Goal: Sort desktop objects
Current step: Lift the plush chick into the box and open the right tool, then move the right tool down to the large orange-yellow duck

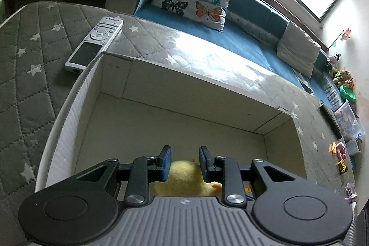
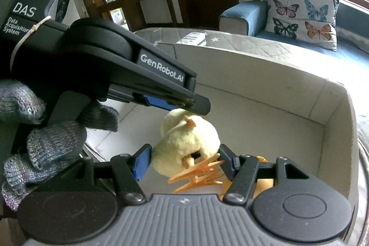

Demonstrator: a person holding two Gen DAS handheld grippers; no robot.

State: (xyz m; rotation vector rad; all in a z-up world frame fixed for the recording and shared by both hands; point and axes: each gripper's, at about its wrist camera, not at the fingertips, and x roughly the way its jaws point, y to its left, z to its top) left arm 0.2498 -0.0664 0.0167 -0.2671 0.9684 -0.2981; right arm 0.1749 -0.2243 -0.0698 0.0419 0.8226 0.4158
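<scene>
My right claw [image 2: 184, 161] holds the yellow toy chick [image 2: 188, 144] between its blue pads, low inside the white box [image 2: 253, 75]. My left claw [image 1: 184, 163] stands narrow around the chick's upper part; I cannot tell if its pads press it. Beyond the box, a white remote [image 1: 95, 43] lies on the grey quilted bench [image 1: 30, 61].

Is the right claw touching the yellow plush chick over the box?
Touching. The right wrist view shows the right claw with both blue pads pressed against the yellow plush chick, above the white box.
</scene>
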